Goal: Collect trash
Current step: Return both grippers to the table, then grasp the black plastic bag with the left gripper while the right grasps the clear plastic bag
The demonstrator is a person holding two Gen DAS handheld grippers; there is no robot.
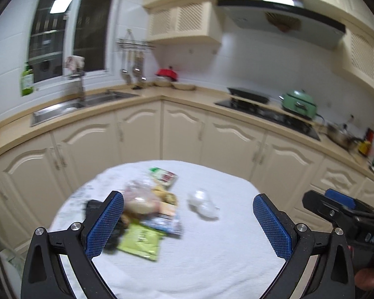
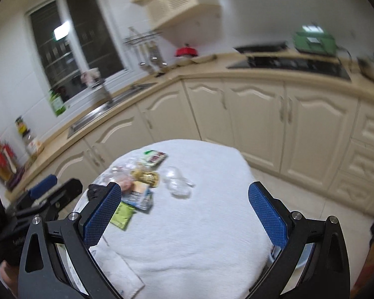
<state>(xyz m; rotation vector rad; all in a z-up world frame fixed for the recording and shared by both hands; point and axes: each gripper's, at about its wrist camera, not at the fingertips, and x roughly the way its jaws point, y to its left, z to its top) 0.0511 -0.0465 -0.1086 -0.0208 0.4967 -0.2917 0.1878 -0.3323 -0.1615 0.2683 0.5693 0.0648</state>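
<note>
In the left wrist view, our left gripper [image 1: 188, 226] has its blue padded fingers [image 1: 104, 226] spread wide, and they hold nothing. Under them, filling the lower middle of the frame, is the round counter covered with a white towel [image 1: 212, 261]. The pile of trash wrappers [image 1: 149, 211] lies on the left half of this cloth, just beside the left finger and a little ahead of it. The pile runs with its long axis from the lower middle of the frame toward the upper middle: a yellow-green flat packet [image 1: 140, 243] lies nearest to us, a blue and white packet [image 1: 165, 221] next, a clear bag with something pale inside [image 1: 139, 199], and a green and white wrapper with red print [image 1: 163, 175] farthest. A crumpled clear plastic piece [image 1: 203, 203] lies apart, near the centre between the fingers. At the right edge of the frame we see the right gripper [image 1: 341, 206], off the cloth.

In the right wrist view, this right gripper [image 2: 184, 209] is also wide open and empty. The same pile lies in the left middle of the frame, partly behind its left finger [image 2: 102, 211], and the crumpled clear plastic piece stands just right of the pile. We judge the left gripper to be nearer to the pile. Both views are blurred, so the prints cannot be read.
</note>
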